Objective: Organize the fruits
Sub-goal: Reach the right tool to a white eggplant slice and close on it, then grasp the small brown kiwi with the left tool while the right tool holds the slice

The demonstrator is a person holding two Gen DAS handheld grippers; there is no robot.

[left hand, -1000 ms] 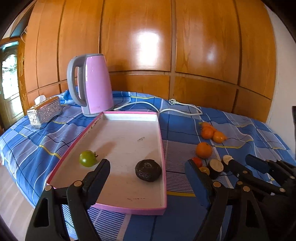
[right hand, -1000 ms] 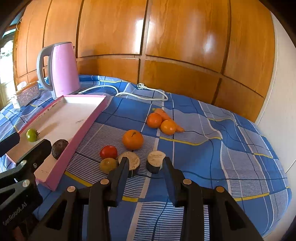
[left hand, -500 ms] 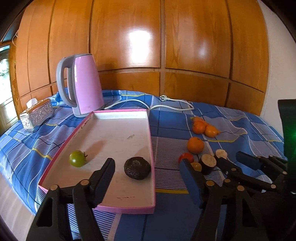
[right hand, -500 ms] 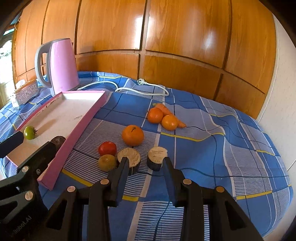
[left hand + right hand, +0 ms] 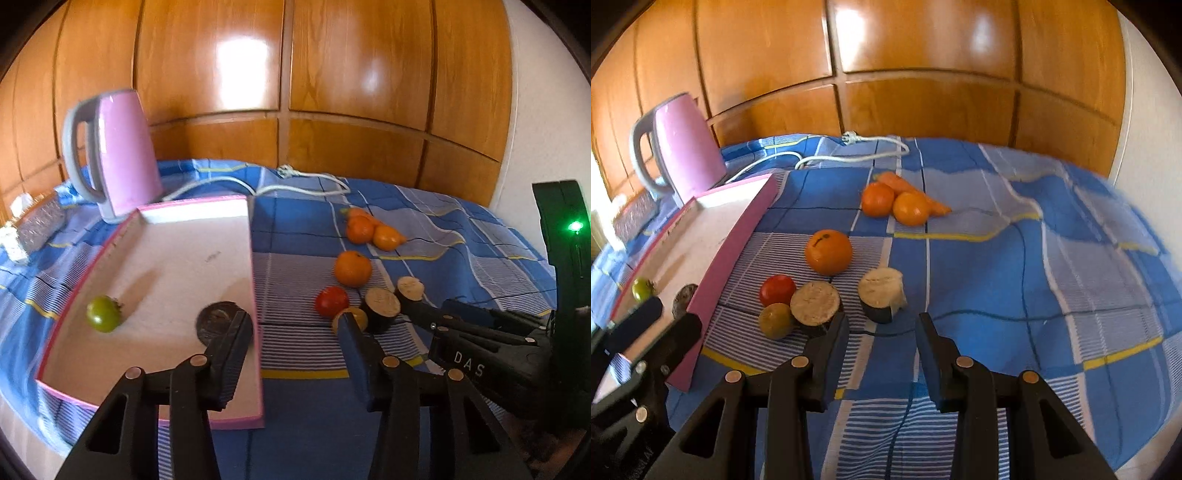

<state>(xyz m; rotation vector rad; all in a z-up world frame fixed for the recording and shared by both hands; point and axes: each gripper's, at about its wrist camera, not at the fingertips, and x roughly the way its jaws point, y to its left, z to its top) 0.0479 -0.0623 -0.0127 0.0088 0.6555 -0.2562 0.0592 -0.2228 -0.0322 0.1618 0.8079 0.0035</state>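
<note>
A pink-rimmed white tray (image 5: pixel 177 254) (image 5: pixel 735 236) holds a green tomato (image 5: pixel 103 314) (image 5: pixel 642 290) and a dark round fruit (image 5: pixel 216 323) (image 5: pixel 683 299). On the blue cloth lie a red tomato (image 5: pixel 331 301) (image 5: pixel 777 290), a yellow-green fruit (image 5: pixel 358 317) (image 5: pixel 774 320), two cut eggplant pieces (image 5: pixel 815 304) (image 5: pixel 881 293), an orange (image 5: pixel 352 268) (image 5: pixel 828 252), two more oranges (image 5: pixel 877 199) and a carrot (image 5: pixel 908 186). My left gripper (image 5: pixel 293 325) is open over the tray's right rim. My right gripper (image 5: pixel 881 325) is open and empty, just in front of the eggplant pieces.
A pink kettle (image 5: pixel 114 155) (image 5: pixel 676 147) stands behind the tray, its white cord (image 5: pixel 295 182) running across the cloth. A silver tissue box (image 5: pixel 35 225) sits at far left. Wood panelling backs the table; a white wall is at right.
Both grippers have swung to the right and moved closer to the fruits on the cloth. The left gripper now straddles the tray's right rim. Both stay open and empty.
</note>
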